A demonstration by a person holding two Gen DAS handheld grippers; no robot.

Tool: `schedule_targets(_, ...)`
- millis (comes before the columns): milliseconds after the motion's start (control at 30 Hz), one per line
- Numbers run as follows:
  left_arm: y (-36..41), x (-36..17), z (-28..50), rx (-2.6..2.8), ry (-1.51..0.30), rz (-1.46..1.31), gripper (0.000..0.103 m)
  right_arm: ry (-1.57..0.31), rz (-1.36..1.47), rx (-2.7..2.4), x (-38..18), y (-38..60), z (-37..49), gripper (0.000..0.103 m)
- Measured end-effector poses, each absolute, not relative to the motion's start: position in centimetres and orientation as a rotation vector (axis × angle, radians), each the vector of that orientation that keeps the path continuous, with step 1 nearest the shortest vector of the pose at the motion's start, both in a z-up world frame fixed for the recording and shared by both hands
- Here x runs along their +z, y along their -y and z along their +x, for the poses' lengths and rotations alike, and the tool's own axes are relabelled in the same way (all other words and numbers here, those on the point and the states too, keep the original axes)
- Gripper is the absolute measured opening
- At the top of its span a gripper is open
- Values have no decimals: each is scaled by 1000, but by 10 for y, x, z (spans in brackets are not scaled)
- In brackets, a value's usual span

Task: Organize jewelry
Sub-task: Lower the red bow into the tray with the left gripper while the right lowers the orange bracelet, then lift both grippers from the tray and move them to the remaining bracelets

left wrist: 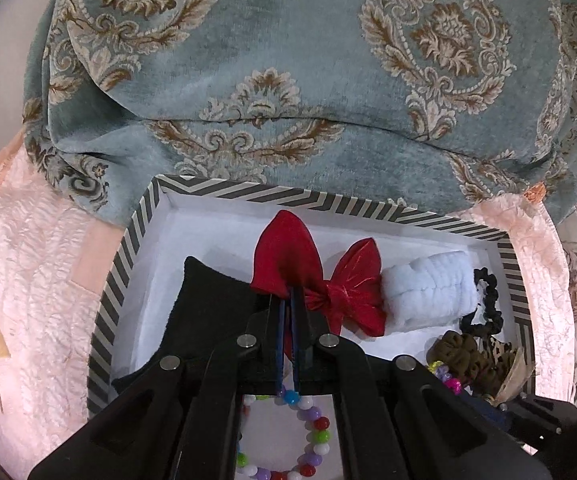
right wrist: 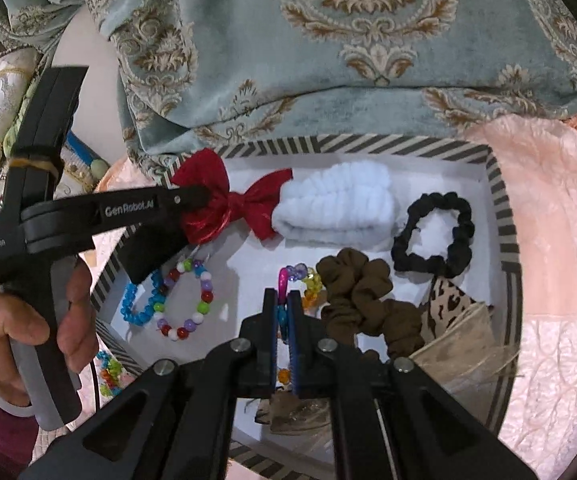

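1. The left gripper (left wrist: 287, 296) is pinching the red bow (left wrist: 320, 280) with its fingers fully closed, holding it over the striped box (left wrist: 144, 220) toward twelve o'clock.
2. The right gripper (right wrist: 283, 300) is gripping a colourful beaded bracelet (right wrist: 298, 280), fingers nearly closed, at the box's centre.
3. Each piece is best lowered onto bare white floor, clear of the brown scrunchie (right wrist: 364, 300) at three o'clock, before releasing.

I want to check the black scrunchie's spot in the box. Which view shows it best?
The right wrist view: the black scrunchie lies whole and unobstructed near the box right wall. The left wrist view shows it only small and distorted at the edge.
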State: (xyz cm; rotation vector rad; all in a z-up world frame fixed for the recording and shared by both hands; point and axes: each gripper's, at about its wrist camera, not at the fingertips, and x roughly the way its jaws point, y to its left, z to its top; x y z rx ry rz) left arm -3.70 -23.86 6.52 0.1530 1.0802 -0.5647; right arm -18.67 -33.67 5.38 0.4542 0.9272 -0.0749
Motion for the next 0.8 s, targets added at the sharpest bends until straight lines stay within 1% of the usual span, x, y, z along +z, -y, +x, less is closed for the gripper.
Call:
schedule_targets(167,238,60,-34,-558,-1093,152,0,-953,467,-82,48,339,-185,4)
schedule_targets(233,239,60,-34,-555,-1092,148,0,-939,474,-91,51,341,-186,7)
schedule_targets(267,239,60,-34,-551,-1091,149,0,-934,482,-97,53,344,-187,12)
schedule_targets(300,238,60,-35,-546,-1090,151,0,-933,492,-103,53,346,-188,21)
schedule_targets(367,237,61,-37,-540,-1090,159,4,-929,523,-104,54,350,-191,31)
schedule_targets(400,236,61,-39,-544,-1091,164,7,-923,535,-104,55,351,-193,34)
schedule_targets(567,229,65,-44,-545,-1103,175,9,-888,534,-112,63,354,-198,34)
schedule_targets(800,205,83,-65,-533,-1060,213,9,-865,527,-108,68,352,-204,34)
